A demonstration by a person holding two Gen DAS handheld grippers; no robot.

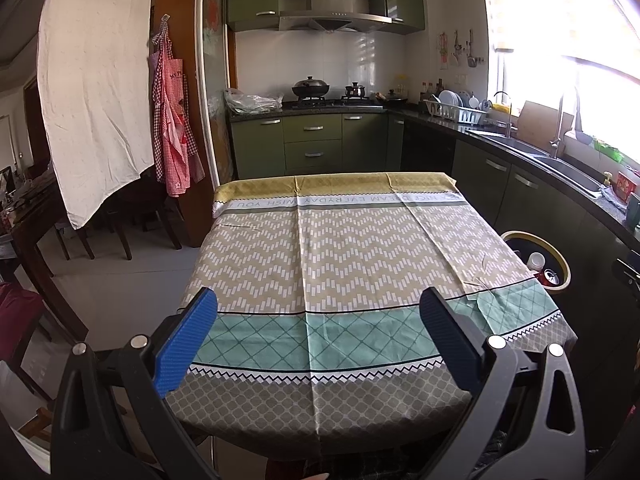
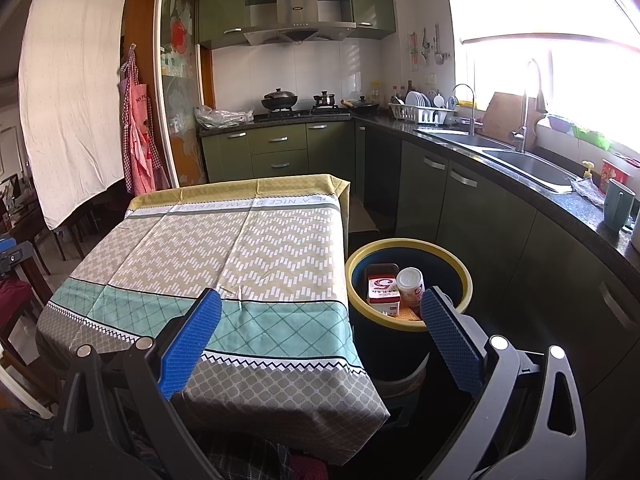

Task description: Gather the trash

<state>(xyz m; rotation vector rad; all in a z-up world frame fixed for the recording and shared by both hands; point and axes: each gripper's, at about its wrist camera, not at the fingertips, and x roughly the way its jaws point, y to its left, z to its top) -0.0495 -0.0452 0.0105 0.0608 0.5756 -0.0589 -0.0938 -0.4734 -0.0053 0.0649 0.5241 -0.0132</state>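
Since both grippers, left gripper [image 1: 318, 332] and right gripper [image 2: 320, 334], gape empty, bin [image 2: 466, 276] at 3 o'clock holds light, crushable carton [image 2: 383, 290]; I'd pinch its sides.

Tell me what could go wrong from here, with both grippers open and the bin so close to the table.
1. The bin sits tight against the hanging tablecloth; the open right gripper might snag the cloth edge.
2. The red-and-white carton and white cup stand high inside, so further trash may bounce out.
3. From the left gripper, the table hides most of the bin.
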